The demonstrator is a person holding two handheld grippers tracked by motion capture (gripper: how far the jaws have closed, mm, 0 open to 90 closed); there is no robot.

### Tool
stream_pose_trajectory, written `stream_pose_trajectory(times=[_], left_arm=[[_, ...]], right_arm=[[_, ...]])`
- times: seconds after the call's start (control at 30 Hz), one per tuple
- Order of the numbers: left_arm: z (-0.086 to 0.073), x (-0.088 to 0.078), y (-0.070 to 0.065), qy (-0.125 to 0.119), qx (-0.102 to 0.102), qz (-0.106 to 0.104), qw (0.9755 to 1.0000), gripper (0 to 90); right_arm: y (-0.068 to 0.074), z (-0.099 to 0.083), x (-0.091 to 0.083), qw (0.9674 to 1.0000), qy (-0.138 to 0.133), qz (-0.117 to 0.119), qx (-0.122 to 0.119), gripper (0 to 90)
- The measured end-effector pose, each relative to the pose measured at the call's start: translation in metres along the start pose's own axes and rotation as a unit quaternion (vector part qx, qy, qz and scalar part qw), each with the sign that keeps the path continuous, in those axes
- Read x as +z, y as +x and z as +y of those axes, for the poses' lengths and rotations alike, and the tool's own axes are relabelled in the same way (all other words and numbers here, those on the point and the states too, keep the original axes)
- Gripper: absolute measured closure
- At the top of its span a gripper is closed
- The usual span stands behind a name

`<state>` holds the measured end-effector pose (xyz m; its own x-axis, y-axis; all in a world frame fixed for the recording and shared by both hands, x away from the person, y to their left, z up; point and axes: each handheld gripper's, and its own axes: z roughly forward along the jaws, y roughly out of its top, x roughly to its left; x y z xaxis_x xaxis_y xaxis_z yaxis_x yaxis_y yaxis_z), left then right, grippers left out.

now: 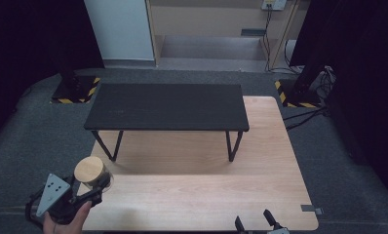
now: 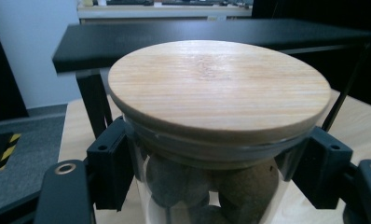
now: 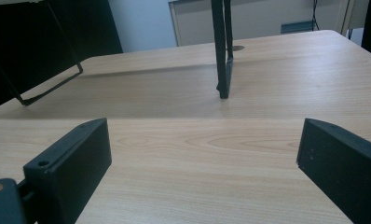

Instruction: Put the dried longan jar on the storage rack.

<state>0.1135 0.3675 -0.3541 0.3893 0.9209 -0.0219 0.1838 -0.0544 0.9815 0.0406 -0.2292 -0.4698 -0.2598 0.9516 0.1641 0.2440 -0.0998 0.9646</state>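
Note:
A clear glass jar (image 1: pixel 93 176) with a round wooden lid (image 2: pixel 218 88) hangs over the table's near left corner. My left gripper (image 1: pixel 87 192) is shut on it, one jaw on each side of the glass just under the lid. Dark round lumps (image 2: pixel 207 186) lie inside the jar. My right gripper (image 1: pixel 255 223) stands open at the table's front edge, right of centre. In the right gripper view its two black jaws stand wide apart over bare wood (image 3: pixel 197 154), with nothing between them.
A low black shelf (image 1: pixel 165 106) on thin metal legs (image 1: pixel 233 145) stands across the far half of the light wooden table (image 1: pixel 206 190). Grey carpet surrounds the table. Stand bases with yellow-black tape (image 1: pixel 75 92) sit at the far left and far right.

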Motion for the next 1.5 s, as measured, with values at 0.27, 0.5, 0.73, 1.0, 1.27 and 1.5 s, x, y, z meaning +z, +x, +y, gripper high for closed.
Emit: stream_pose_trajectory(times=[0.27,0.5,0.73,1.0,1.27,1.5], left_arm=[[0.032,0.012,0.013,-0.013,0.006,-0.012,0.9998,24.3],[0.052,0.026,0.023,-0.017,0.011,-0.030,0.9994,24.3],[0.065,0.036,0.027,-0.014,0.020,-0.036,0.9991,24.3],[0.083,0.057,0.040,0.000,0.019,-0.036,0.9992,24.3],[0.092,0.077,0.049,0.001,0.015,-0.026,0.9996,24.3],[0.101,0.093,0.060,0.006,0.009,-0.020,0.9997,24.3]], right_arm=[[0.001,0.003,-0.001,1.0000,-0.003,-0.002,-0.001,3.1],[0.001,0.005,0.001,1.0000,-0.005,-0.004,0.003,3.2],[0.002,0.007,0.003,1.0000,-0.007,-0.006,0.002,3.3],[0.002,0.010,0.006,0.9999,-0.011,-0.009,0.002,3.3],[-0.001,0.011,0.005,0.9997,-0.017,-0.017,0.004,3.4],[-0.004,0.012,0.003,0.9995,-0.020,-0.026,0.006,3.4]])
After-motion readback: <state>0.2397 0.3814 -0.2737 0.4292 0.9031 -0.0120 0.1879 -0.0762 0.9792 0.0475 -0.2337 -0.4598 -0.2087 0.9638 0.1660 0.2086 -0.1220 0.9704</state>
